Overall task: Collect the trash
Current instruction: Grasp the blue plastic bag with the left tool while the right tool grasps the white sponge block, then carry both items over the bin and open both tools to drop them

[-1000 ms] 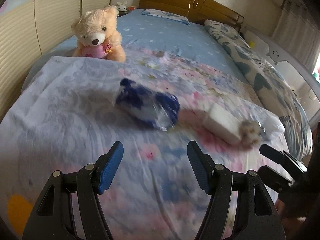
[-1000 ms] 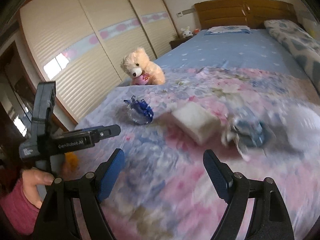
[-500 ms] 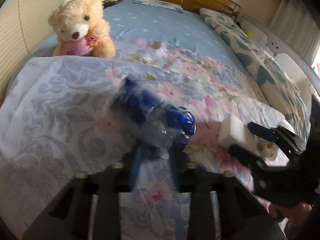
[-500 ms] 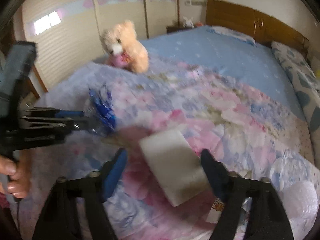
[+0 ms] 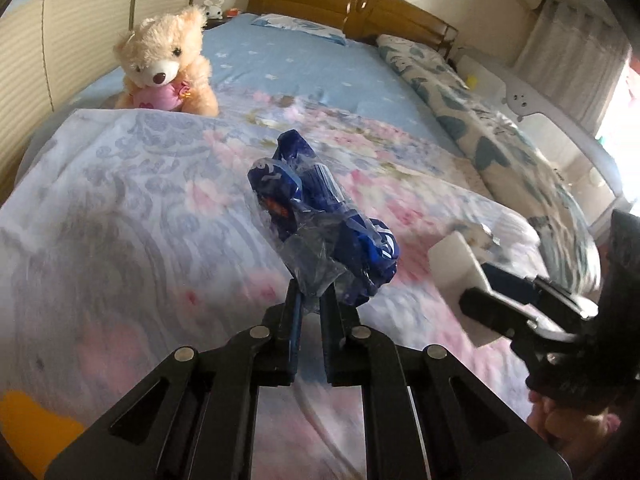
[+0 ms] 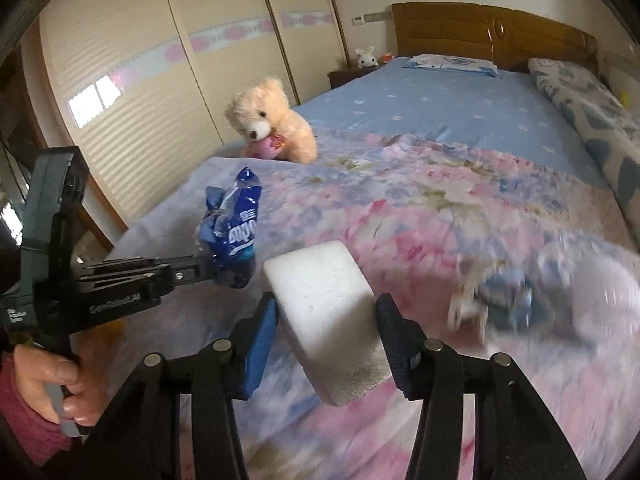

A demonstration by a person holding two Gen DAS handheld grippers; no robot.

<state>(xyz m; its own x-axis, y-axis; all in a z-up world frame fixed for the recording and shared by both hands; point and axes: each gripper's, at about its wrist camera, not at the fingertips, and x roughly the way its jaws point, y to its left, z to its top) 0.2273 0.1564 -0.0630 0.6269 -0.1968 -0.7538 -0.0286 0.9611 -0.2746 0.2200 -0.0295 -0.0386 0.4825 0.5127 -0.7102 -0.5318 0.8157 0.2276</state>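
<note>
Floral bedspread (image 5: 132,208) — wrapper (image 5: 320,232), perhaps foam (image 6: 328,316), gripped.

Home bedroom: large bed (image 6: 440,112) with wooden headboard (image 6: 492,36) at 12 o'clock, pillow (image 6: 450,63), floral quilt (image 6: 420,208), teddy bear (image 6: 268,120), sliding wardrobe doors (image 6: 160,68) at 10 o'clock.

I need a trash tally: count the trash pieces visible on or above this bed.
3, perhaps more hidden: blue wrapper in the left tool, white foam block between the right tool's fingers, blurred scrap on the quilt.
</note>
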